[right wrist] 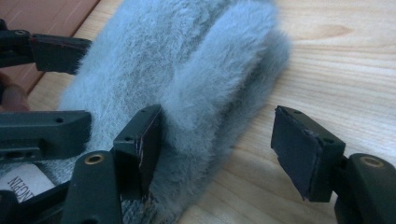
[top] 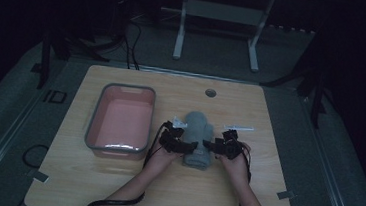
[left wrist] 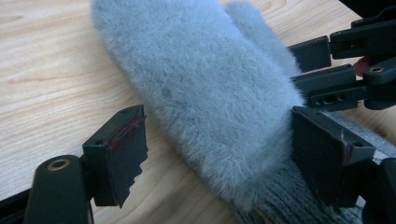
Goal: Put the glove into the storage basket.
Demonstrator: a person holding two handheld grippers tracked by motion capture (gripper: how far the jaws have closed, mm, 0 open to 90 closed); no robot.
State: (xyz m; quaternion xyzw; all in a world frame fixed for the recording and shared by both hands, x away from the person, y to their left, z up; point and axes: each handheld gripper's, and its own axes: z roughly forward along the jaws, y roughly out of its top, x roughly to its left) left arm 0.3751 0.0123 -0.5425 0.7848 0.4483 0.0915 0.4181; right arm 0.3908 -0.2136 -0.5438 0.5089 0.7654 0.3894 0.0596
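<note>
On the left of the table [top: 64,173] stands a pink tub [top: 120,120], seemingly with nothing in it, and beside it, near the middle, lies a grey fluffy mitten [top: 198,139] with its knitted cuff toward the person. If the mitten is meant for the tub, that move is not yet begun: it rests flat on the wood. The left gripper [left wrist: 215,154] has its jaws spread wide about the mitten near the cuff, not clamped. The right gripper [right wrist: 217,149] is likewise agape, one jaw against the fluffy edge, the other over bare wood. The high view gives tub and layout; the right gripper view alone shows a printed label [right wrist: 21,184] at the cuff.
</note>
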